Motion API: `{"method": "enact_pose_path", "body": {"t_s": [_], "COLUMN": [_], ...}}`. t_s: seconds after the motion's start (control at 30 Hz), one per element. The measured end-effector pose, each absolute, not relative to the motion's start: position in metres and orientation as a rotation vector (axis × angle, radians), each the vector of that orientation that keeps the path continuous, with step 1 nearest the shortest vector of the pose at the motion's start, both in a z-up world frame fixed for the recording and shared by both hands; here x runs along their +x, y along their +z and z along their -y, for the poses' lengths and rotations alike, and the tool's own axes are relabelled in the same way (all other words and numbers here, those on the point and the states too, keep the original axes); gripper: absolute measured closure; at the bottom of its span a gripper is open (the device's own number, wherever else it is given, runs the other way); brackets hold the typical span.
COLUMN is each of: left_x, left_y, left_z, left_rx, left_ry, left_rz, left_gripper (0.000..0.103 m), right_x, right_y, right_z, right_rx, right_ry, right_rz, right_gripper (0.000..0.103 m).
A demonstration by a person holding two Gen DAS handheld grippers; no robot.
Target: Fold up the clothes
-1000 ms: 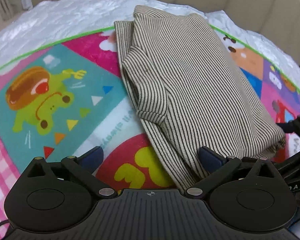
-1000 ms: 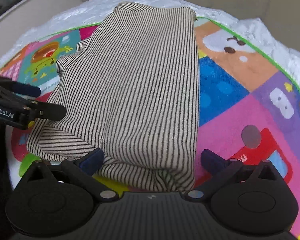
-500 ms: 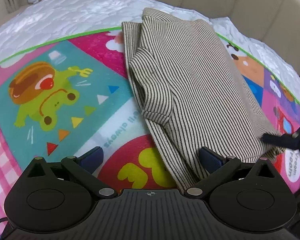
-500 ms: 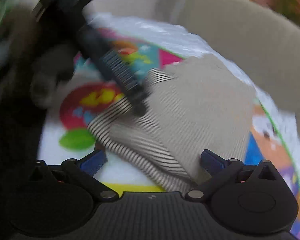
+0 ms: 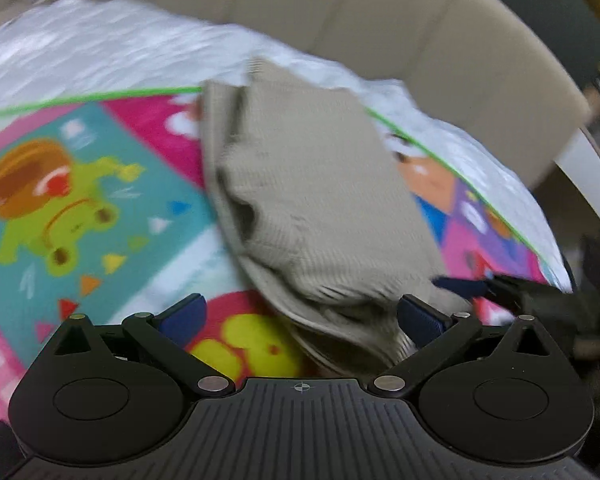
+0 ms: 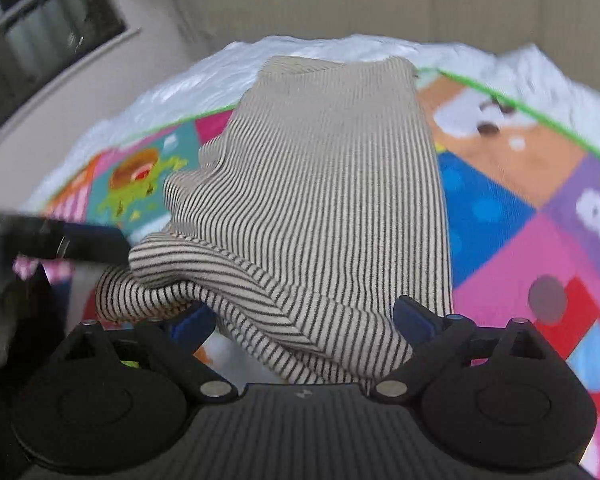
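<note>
Shirt (image 6: 324,208) lies part-folded on the play mat (image 6: 512,240), near hem bunched up. My right claw (image 6: 302,322) straddles that hem, jaws closing, pads not yet pressing. Left claw (image 5: 300,314) spread wide, hem corner between its pads. I'd bite all layers evenly on both sides, then lift together.

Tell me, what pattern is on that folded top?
The folded top has thin dark stripes on beige, sharpest in the right wrist view.
</note>
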State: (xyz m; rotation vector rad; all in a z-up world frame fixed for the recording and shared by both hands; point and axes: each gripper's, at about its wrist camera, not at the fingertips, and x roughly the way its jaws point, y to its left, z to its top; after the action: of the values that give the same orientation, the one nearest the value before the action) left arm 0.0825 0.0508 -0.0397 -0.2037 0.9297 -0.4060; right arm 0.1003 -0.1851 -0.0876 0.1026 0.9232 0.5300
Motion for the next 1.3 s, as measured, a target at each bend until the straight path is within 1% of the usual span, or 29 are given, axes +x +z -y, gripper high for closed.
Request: {"method": "enact_pose_path", "body": {"t_s": [0.1,0.2,0.27,0.37,0.5,0.7,0.77,0.8,0.83,0.87,0.9,0.93,1.03,1.07,1.1,1.13,1.17,1.23,1.3], "left_x": [0.076,0.076,0.08,0.087,0.09,0.088,0.088,0.087,0.087,0.087,0.087,0.087,0.087,0.087,0.087,0.087,0.087,0.086,0.085], "left_y": [-0.039,-0.046,-0.054,-0.06,-0.06,-0.056,-0.056,-0.056,-0.056,-0.055,-0.055,-0.055,-0.054,-0.053,-0.053,-0.052,-0.05,-0.044,-0.034], "left_z": [-0.031,-0.018,-0.015,-0.021,-0.024,-0.024,-0.024,-0.024,-0.024,-0.024,-0.024,-0.025,-0.027,-0.027,-0.029,-0.032,-0.036,-0.049,-0.066], "left_rx": [-0.098,-0.02,0.008,-0.002,-0.018,-0.023,-0.027,-0.027,-0.025,-0.025,-0.025,-0.028,-0.036,-0.041,-0.048,-0.066,-0.093,-0.175,-0.289], "left_ry": [-0.472,-0.464,-0.431,-0.396,-0.377,-0.379,-0.379,-0.379,-0.379,-0.38,-0.38,-0.38,-0.381,-0.383,-0.384,-0.387,-0.389,-0.393,-0.395], "left_rz": [-0.923,-0.944,-0.968,-0.975,-0.957,-0.942,-0.942,-0.941,-0.938,-0.936,-0.934,-0.933,-0.932,-0.931,-0.93,-0.927,-0.923,-0.894,-0.836], "left_gripper": [0.0,0.0,0.0,0.0,0.0,0.0,0.0,0.0,0.0,0.0,0.0,0.0,0.0,0.0,0.0,0.0,0.0,0.0,0.0], "right_x": [0.105,0.108,0.103,0.087,0.065,0.042,0.039,0.038,0.038,0.039,0.039,0.04,0.036,0.034,0.035,0.037,0.04,0.042,0.041], "right_y": [-0.089,-0.09,-0.085,-0.079,-0.069,-0.083,-0.09,-0.092,-0.093,-0.094,-0.094,-0.095,-0.104,-0.105,-0.105,-0.104,-0.101,-0.092,-0.082], "right_z": [0.197,0.199,0.19,0.177,0.165,0.127,0.116,0.113,0.109,0.106,0.104,0.101,0.093,0.092,0.09,0.09,0.09,0.091,0.093], "right_rx": [0.2,0.209,0.121,-0.119,-0.353,-0.679,-0.749,-0.772,-0.784,-0.787,-0.79,-0.797,-0.893,-0.92,-0.927,-0.93,-0.919,-0.908,-0.898], "right_ry": [0.527,0.542,0.564,0.576,0.607,0.674,0.675,0.665,0.655,0.652,0.65,0.649,0.669,0.675,0.68,0.686,0.695,0.716,0.733], "right_rz": [-0.95,-0.967,-0.958,-0.909,-0.795,-0.67,-0.619,-0.591,-0.571,-0.565,-0.559,-0.554,-0.515,-0.5,-0.504,-0.513,-0.533,-0.562,-0.586], "right_gripper": [0.007,0.007,0.007,0.004,0.002,0.003,0.005,0.01,0.02,0.027,0.037,0.04,0.04,0.042,0.056,0.065,0.066,0.075,0.079]}}
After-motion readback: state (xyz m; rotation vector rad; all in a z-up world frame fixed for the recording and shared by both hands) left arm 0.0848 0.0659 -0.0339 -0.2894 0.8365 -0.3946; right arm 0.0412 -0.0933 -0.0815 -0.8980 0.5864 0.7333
